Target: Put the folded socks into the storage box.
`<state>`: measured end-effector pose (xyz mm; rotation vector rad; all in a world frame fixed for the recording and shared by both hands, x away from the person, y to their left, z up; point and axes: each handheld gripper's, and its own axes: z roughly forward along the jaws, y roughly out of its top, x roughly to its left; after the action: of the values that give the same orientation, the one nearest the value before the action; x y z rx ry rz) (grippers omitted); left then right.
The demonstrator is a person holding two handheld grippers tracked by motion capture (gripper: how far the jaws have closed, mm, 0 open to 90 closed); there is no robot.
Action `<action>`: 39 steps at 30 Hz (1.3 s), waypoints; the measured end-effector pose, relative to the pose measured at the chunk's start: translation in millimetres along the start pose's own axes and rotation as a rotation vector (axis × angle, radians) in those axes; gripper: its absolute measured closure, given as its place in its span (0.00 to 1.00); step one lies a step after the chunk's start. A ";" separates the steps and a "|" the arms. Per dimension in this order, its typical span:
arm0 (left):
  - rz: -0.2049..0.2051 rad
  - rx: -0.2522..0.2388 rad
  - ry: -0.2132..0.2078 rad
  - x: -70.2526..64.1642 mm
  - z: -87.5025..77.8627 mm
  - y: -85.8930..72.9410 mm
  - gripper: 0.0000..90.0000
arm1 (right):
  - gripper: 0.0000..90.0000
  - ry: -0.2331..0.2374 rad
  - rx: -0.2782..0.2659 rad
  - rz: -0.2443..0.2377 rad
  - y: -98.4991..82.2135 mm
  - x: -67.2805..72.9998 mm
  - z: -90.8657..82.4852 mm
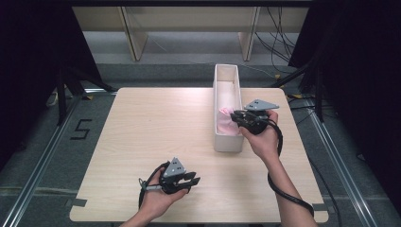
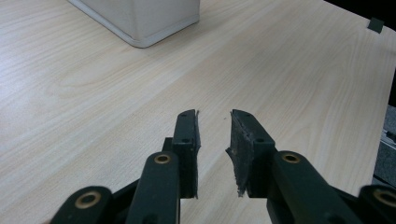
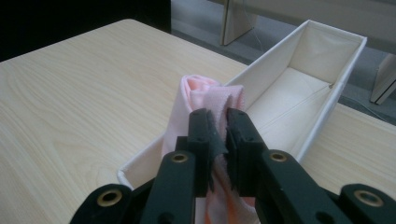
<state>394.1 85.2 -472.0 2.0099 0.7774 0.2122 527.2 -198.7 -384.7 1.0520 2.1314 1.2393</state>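
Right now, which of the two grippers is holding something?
The right gripper: its jaws pinch the pink cloth over the white box. The left gripper has only air between its jaws.

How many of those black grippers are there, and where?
2. The left gripper hovers open above the near part of the table; the right gripper pinches a pink cloth over the white box.

Three cameras: one fixed overhead, one riding on each tool.

The high view looks forward and down over the whole counter. The left tool camera skims low across bare wood toward what seems the white box's corner. The right tool camera sits close above that box, which all three views share.
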 end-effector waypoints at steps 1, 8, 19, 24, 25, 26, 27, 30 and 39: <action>0.000 0.001 -0.001 -0.1 0.1 0.0 0.79 | 0.90 0.002 0.002 -0.013 -0.2 -1.0 0.4; -0.002 0.002 -0.002 -1.2 1.0 0.2 0.79 | 0.90 0.003 0.004 -0.013 -2.9 -0.6 3.3; -0.002 0.007 0.007 -1.7 1.9 -0.1 0.79 | 0.90 -0.013 -0.003 -0.011 -2.3 -1.5 3.8; 0.005 0.009 0.007 -0.9 1.9 0.4 0.79 | 0.90 -0.005 -0.011 -0.040 -2.0 -4.9 5.8; 0.002 0.005 0.007 -1.2 2.1 0.5 0.79 | 0.90 -0.017 -0.014 -0.051 -2.0 -5.7 5.6; 0.002 0.004 0.007 -1.2 2.2 0.5 0.79 | 0.90 -0.031 -0.016 -0.055 -2.2 -6.0 5.6; 0.004 0.007 0.007 -0.9 2.0 0.5 0.79 | 0.90 -0.025 -0.014 -0.036 -3.0 -5.1 6.1; 0.002 0.007 0.006 -1.5 2.1 0.4 0.79 | 0.90 -0.031 -0.014 -0.043 -3.4 -5.2 5.9; 0.004 0.011 0.007 -0.9 1.6 0.1 0.79 | 0.90 -0.027 -0.006 -0.031 -5.0 -3.8 6.8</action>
<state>394.1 83.5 -472.6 2.0219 0.7802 0.2182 532.3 -199.7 -392.4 1.0236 2.1145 1.2098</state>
